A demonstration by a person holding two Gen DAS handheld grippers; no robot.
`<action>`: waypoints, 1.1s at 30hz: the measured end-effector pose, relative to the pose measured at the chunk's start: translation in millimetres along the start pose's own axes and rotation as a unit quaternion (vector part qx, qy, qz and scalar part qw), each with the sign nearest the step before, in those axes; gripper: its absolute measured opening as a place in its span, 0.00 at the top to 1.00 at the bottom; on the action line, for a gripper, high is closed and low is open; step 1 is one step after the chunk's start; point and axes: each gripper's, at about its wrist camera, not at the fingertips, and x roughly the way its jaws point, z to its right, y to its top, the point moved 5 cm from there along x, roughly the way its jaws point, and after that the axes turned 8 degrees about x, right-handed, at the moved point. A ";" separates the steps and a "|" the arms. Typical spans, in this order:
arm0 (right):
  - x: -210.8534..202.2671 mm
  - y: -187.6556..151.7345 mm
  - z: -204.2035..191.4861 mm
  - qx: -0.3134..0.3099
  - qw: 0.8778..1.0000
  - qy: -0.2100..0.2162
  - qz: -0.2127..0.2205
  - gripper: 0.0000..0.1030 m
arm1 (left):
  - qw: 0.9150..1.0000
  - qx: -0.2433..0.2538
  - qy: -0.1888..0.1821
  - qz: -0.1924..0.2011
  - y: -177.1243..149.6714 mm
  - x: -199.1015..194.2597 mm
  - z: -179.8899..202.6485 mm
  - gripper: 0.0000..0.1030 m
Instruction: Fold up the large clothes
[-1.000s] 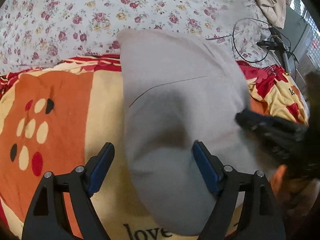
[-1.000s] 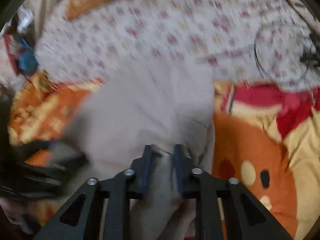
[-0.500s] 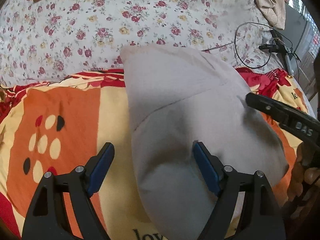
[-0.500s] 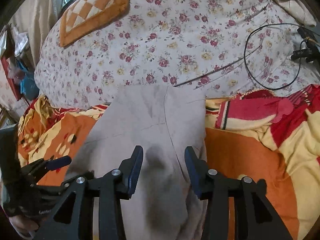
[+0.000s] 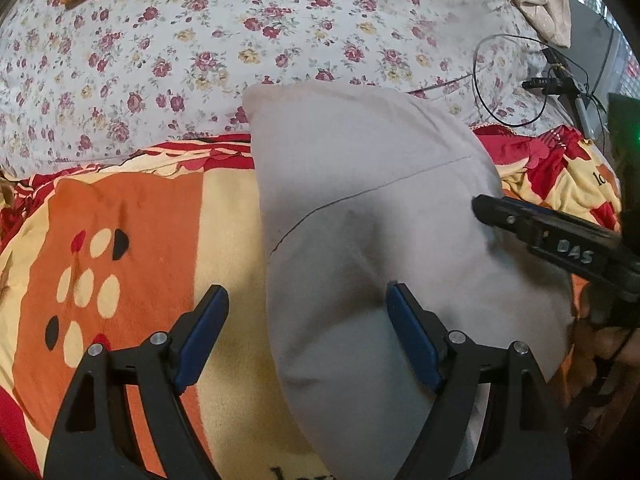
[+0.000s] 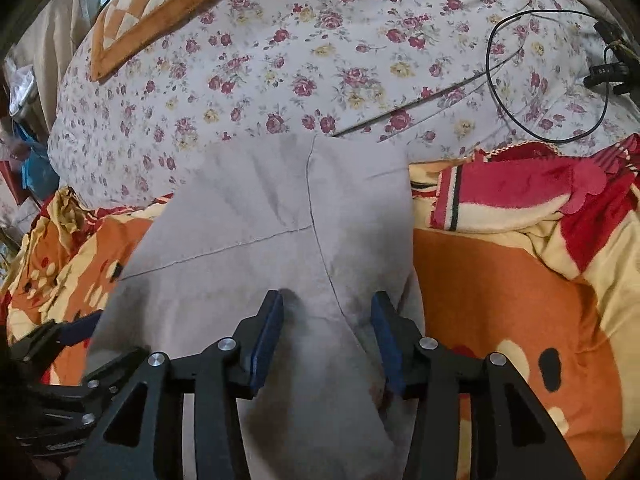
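Partly cut off at frame bottom, folded grey cloth garment (image 5: 372, 208) on bed; left gripper (image 5: 308, 320) fingers wide apart, right gripper (image 6: 326, 332) fingers apart, both empty and angled down.

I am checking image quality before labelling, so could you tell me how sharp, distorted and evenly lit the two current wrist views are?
Left wrist view: sharp, strong fisheye bending at the dark rim, a soft shadow on the grey garment between the left gripper fingers. Right wrist view: equally sharp, same distortion, shadow under the right gripper.

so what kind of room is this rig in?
Most likely a bedroom: the grey garment lies on a bed covered with a floral sheet and an orange-and-red fleece blanket, with a checked cushion at the far end.
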 end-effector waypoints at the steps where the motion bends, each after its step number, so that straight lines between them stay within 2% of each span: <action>1: -4.3 -1.5 -1.3 -0.003 1.000 -0.001 0.000 0.54 | 1.000 0.001 0.000 0.000 -0.5 -0.1 0.0 0.20; 9: -20.8 -12.3 -14.0 -0.025 1.000 0.003 0.002 0.48 | 1.000 0.006 0.008 0.001 -2.9 -3.1 2.0 0.20; 20: -40.9 -17.1 -9.2 -0.027 0.999 0.001 0.017 0.48 | 1.000 0.010 0.009 -0.004 -7.4 -14.0 -0.9 0.20; 23: -51.6 -26.0 -12.4 -0.029 0.999 0.029 0.014 0.47 | 1.000 -0.004 0.001 0.002 -16.4 -21.9 -15.1 0.20; 25: -61.2 -35.0 -19.6 -0.052 0.998 0.044 0.016 0.46 | 1.000 -0.018 0.002 0.001 -22.9 -25.0 -27.8 0.20; 28: -68.6 -42.3 -24.0 -0.074 0.996 0.036 0.022 0.43 | 0.999 -0.035 0.004 -0.003 -30.6 -34.1 -40.6 0.20; 33: -67.4 -39.8 -10.1 -0.044 0.998 0.033 0.020 0.43 | 1.000 -0.023 -0.010 0.003 -50.0 -56.4 -36.4 0.20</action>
